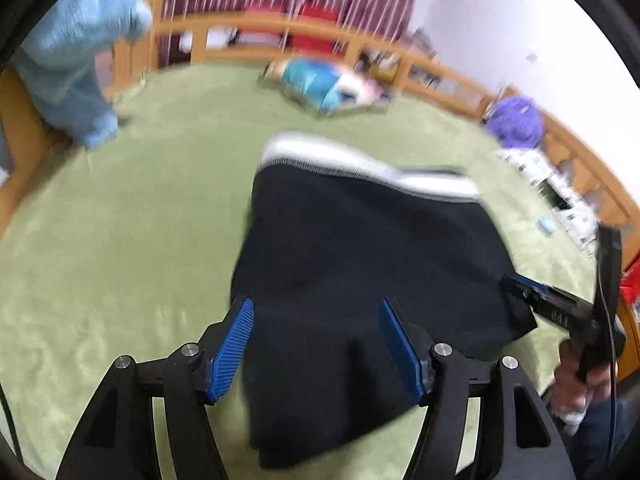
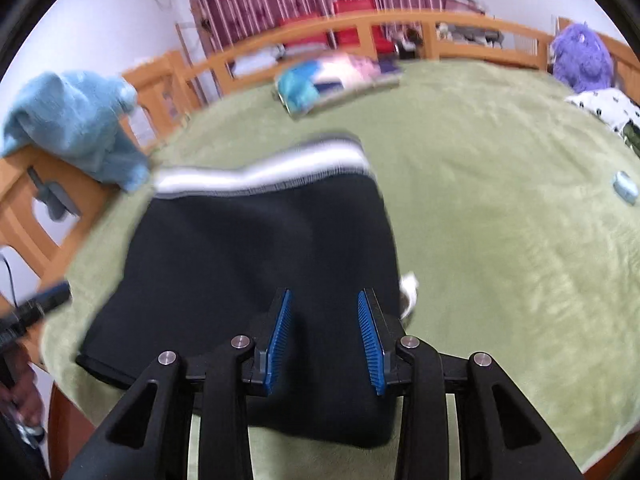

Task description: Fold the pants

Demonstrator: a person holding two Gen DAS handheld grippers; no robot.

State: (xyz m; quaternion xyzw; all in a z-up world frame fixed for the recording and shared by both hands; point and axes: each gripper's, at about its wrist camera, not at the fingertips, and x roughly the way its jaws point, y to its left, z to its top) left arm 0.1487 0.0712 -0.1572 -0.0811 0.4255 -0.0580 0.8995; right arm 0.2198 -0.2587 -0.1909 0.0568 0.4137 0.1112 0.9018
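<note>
Black pants (image 1: 360, 264) with a white and grey striped waistband (image 1: 360, 160) lie folded on the green blanket (image 1: 120, 240). My left gripper (image 1: 316, 308) is open above the near left part of the pants, holding nothing. In the right wrist view the pants (image 2: 248, 248) lie with the waistband (image 2: 260, 172) at the far end. My right gripper (image 2: 324, 296) is open over the near right edge of the pants, holding nothing. The right gripper also shows at the right edge of the left wrist view (image 1: 516, 284). Both views are motion-blurred.
A light blue towel (image 2: 76, 124) hangs on the wooden bed rail (image 2: 360, 24). A teal and pink folded pile (image 2: 332, 80) lies at the far side. A purple plush (image 2: 580, 56) and a spotted cloth (image 2: 604, 104) sit at the right. A small blue object (image 2: 624, 186) lies on the blanket.
</note>
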